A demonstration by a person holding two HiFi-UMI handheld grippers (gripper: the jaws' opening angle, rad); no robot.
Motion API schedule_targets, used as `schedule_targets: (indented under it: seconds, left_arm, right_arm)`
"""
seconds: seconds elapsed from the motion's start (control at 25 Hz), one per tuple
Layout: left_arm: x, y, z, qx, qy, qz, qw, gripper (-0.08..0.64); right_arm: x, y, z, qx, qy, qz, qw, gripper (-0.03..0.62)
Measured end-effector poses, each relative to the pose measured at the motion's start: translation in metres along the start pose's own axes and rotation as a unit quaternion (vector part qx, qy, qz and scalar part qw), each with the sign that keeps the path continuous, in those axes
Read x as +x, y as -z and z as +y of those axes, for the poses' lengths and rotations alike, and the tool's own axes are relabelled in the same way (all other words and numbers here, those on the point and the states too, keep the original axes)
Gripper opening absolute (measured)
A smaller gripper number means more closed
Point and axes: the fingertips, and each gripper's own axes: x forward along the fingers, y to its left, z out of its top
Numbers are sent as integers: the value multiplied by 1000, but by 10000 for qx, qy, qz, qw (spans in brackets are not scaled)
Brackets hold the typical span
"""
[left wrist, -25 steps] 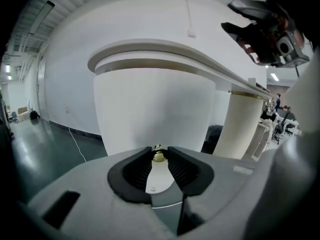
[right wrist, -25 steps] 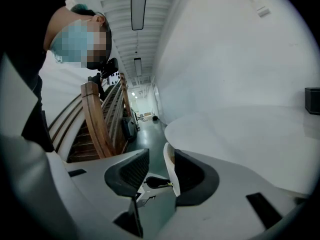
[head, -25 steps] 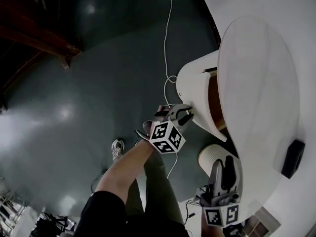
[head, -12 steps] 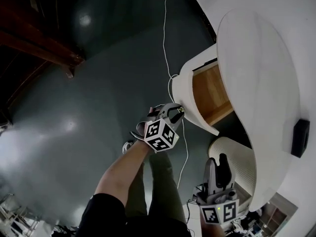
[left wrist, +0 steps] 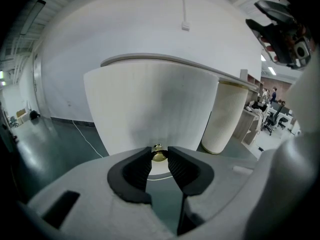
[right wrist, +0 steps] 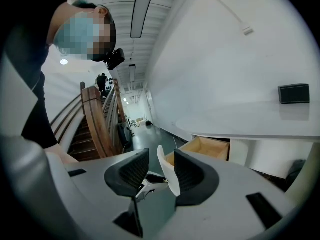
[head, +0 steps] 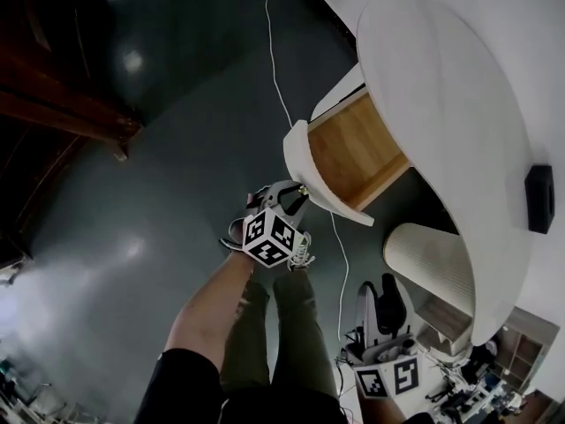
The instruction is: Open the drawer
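"Drawer [head: 353, 153], where?"
"Centre-right of head view, standing open under the white counter [head: 459, 104]. Wooden bottom shows; back end is cut off by the counter edge."
"Left tool [head: 296, 196]?"
"Just lower left of the drawer's curved white front, clenched on the brass knob [left wrist: 159, 155]. Left gripper view shows both pads on it. In head view the knob is too small to make out."
"What's hidden in the left gripper view?"
"Whole inside of the drawer, behind its front. Only that front and a ribbed pedestal [left wrist: 227, 116] to its right show."
"Right tool [head: 382, 291]?"
"Bottom of head view, well apart from the drawer, lower left of the pedestal. Released, jaws apart, nothing gripped. Its own view sees the drawer front and the left tool far off through the gap."
"Anything else?"
"Black box [head: 539, 199] on the counter at the right edge; white cable [head: 274, 69] on the floor, upper centre."
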Motion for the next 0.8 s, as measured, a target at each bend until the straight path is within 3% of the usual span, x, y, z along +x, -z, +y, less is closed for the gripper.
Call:
schedule_targets:
  seconds: [0.56,0.8]
  left_arm:
    - [-10,6,-3,147,-12,255,9996,108]
    - [-41,-20,-2,284,-21,-9,9996,168]
  right_arm:
    - [-28,0,15,-42,186,-139,9997,161]
    - [-34,-12,20,-82,167,-257,9995,161]
